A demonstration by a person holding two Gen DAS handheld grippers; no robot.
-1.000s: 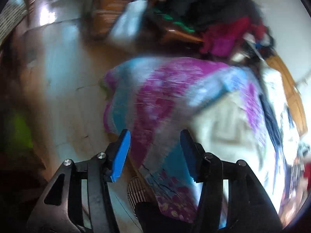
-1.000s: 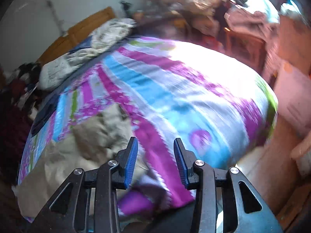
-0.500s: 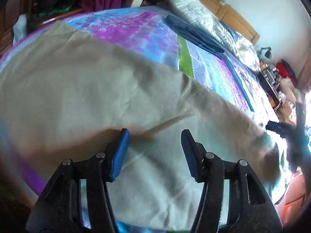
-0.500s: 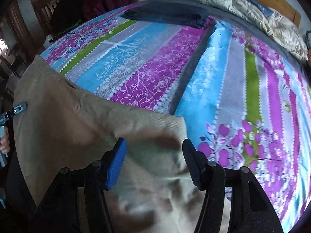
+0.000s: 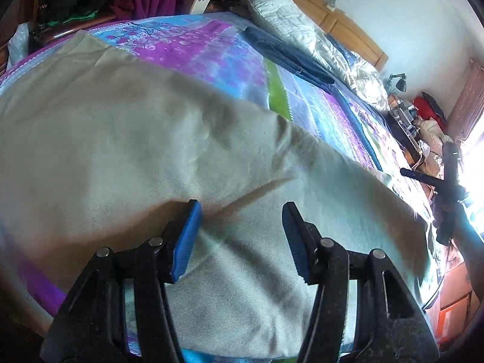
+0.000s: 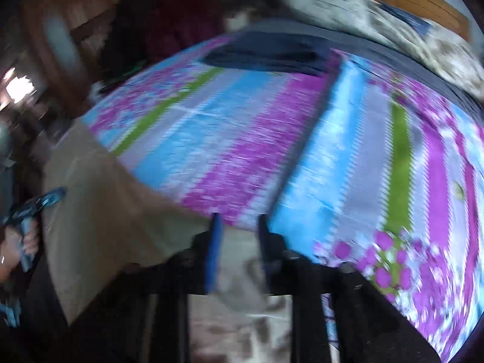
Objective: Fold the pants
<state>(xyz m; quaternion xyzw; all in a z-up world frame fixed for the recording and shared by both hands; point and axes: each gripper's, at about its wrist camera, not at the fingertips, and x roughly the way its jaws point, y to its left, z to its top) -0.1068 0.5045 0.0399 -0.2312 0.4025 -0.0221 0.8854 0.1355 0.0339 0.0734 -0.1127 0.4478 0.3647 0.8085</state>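
Left wrist: we see our left gripper (image 5: 240, 239) spread wide over beige pants (image 5: 145, 151) spread on the striped bedspread (image 5: 211, 51) (navy garment (image 5: 287, 56) at 1 o'clock). Right wrist, blurry: right gripper (image 6: 237, 251) narrow, pants (image 6: 103, 211) at 9 o'clock; grip unclear.

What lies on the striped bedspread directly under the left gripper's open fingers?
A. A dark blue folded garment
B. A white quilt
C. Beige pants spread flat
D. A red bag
C: the left gripper hovers open over the beige pants, which cover the striped bedspread.

Right tongs (image 6: 237, 236) now narrower
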